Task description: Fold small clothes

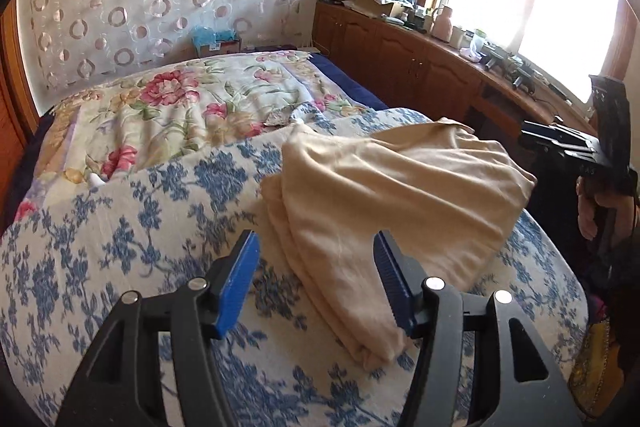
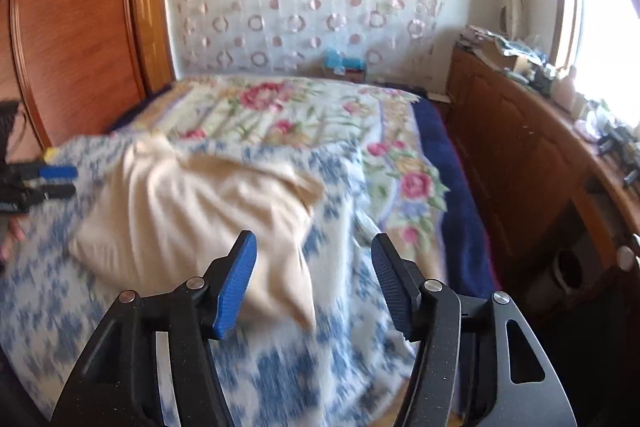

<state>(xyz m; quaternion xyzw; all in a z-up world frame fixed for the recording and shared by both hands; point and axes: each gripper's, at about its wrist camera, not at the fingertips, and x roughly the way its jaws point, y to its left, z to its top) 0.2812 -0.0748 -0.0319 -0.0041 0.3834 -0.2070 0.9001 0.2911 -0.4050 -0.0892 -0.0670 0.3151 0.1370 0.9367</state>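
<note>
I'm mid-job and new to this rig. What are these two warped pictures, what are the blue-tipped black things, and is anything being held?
Each picture comes from a fisheye camera on a hand-held tool, looking along its two blue fingers. One shows the left tool, the other the right tool. No robot arm: a person carries both. On the bed's blue-flowered cover lies a cream garment, folded over itself. Both tools are open and hold nothing. The right view is blurred.

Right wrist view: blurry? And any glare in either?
Right wrist view: motion blur smears the cream cloth and blue-flowered blanket; its own fingers stay sharp. Left wrist view: crisp cloth, but the window is blown out white. Both bend edges, fisheye.
</note>
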